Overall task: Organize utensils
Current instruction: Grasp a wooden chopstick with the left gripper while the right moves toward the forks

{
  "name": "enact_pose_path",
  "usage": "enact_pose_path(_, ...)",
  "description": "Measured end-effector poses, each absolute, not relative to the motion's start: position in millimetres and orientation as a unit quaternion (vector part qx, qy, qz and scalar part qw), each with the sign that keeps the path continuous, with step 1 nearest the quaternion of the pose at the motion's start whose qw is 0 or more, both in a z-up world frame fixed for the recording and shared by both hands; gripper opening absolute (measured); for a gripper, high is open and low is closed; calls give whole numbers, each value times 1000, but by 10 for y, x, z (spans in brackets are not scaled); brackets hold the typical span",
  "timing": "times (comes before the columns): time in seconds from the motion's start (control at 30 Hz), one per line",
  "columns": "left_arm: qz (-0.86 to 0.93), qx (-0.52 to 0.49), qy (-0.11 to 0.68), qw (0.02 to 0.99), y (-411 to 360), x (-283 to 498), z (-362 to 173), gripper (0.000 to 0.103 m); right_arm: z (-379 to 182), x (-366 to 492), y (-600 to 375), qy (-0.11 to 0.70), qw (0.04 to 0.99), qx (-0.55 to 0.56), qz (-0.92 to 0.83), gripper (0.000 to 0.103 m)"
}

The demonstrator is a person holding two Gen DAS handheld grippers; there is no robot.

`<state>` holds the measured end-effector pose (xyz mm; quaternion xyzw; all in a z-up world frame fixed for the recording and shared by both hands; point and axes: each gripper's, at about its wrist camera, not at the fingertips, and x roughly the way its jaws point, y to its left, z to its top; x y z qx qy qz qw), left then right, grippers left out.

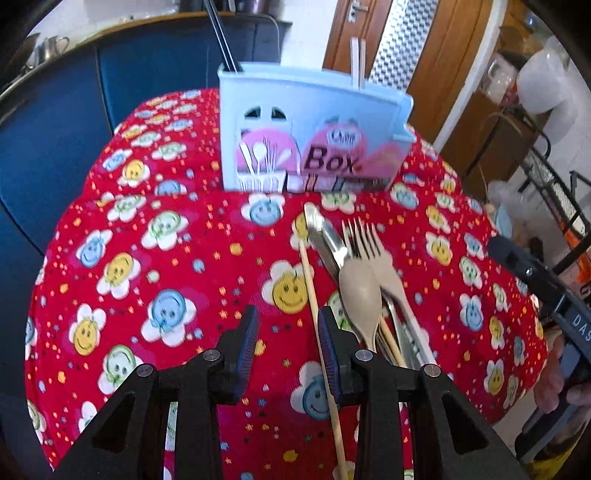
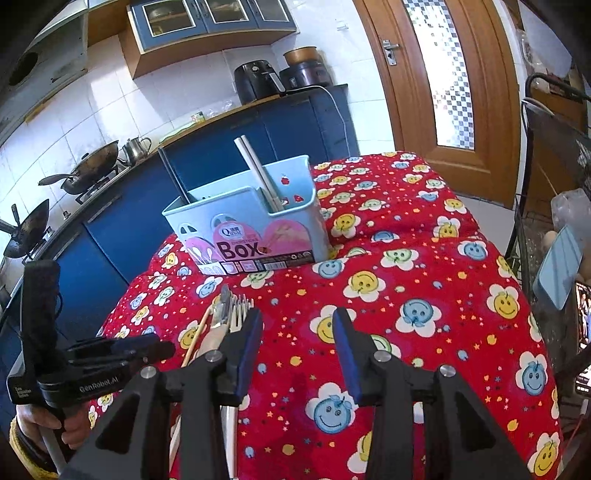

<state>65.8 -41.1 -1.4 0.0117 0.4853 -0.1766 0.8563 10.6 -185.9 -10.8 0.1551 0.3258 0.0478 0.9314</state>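
Two black chopsticks (image 1: 221,35) and two white ones (image 1: 357,62) stand in the blue box (image 1: 314,136); before it lie a spoon (image 1: 360,295), forks (image 1: 364,240), a wooden chopstick (image 1: 317,325) beside the left gripper (image 1: 289,349), gaping, empty. The right gripper (image 2: 298,350), wide apart and empty, hovers before the box (image 2: 251,229).

Both grippers: black plastic frames w/ triangular cutouts, silver round screws, blue ribbed pads (image 1: 248,345). Left gripper (image 2: 122,350) carried white "GenRobot.AI" lettering on its side; bare-skinned hand (image 2: 44,417) gripped a pale handle, yellowish cuff below.
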Motion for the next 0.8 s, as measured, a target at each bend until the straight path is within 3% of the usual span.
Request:
enact_pose_path(0.27, -202, 22, 529, 824, -540, 614, -96, 33, -159, 80, -1946, 326, 929, 168, 46, 43)
enact_pose_path(0.53, -211, 55, 551, 806, -661, 597, -123, 11, -164, 45, -1992, 323, 929, 174, 48, 44)
enact_pose_path(0.8, -204, 47, 552, 807, -629, 623, -132, 5, -177, 45, -1986, 326, 928, 175, 54, 45)
